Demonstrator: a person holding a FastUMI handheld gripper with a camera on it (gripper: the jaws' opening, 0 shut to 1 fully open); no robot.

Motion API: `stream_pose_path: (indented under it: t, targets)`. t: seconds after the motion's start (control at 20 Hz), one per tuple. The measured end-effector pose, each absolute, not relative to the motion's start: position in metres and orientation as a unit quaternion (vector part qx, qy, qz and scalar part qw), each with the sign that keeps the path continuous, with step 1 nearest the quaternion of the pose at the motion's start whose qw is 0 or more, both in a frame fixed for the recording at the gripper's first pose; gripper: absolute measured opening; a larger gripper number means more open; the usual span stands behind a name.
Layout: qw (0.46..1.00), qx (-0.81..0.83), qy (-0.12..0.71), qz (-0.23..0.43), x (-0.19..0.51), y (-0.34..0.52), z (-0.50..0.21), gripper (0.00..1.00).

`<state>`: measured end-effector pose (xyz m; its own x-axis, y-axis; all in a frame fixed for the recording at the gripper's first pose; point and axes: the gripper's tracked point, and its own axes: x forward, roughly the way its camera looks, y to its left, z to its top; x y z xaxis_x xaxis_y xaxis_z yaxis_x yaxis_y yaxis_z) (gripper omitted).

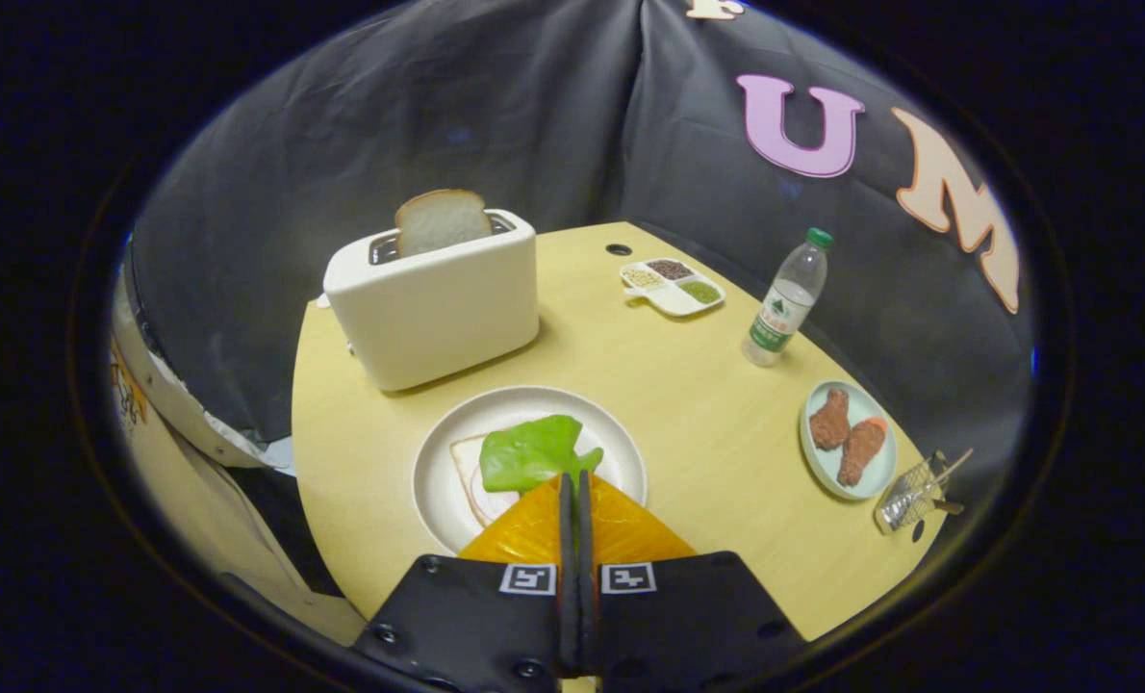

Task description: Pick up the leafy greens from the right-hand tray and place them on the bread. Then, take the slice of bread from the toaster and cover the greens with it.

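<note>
A green lettuce leaf [530, 452] sits over the slice of bread [467, 470] on the round white plate [534, 398], just ahead of my fingers. My gripper [573, 478] is shut, its tips pinching the leaf's near edge, so the jaws stand almost together. The leaf hides most of the bread beneath it. Beyond the plate stands a white toaster [438, 308] with a second slice of bread [441, 221] sticking upright out of its slot.
A water bottle [784, 298] stands right of the toaster, with a small divided dish [674, 285] of seasonings behind it. A pale blue plate [809, 454] with two brown fried pieces and a little wire basket [914, 493] lie at the table's right edge.
</note>
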<state>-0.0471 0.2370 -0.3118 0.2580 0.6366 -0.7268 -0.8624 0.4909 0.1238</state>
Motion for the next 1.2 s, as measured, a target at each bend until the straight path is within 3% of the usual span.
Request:
stream_pose_path:
  t: [0.85,0.9,1.2]
  targets:
    - [0.773,-0.165,0.408,0.457,-0.082,0.304,-0.365,0.05]
    - [0.772,-0.166,0.409,0.457,-0.083,0.305,-0.365,0.08]
    - [0.79,-0.143,0.41,0.433,-0.08,0.307,-0.357,0.5]
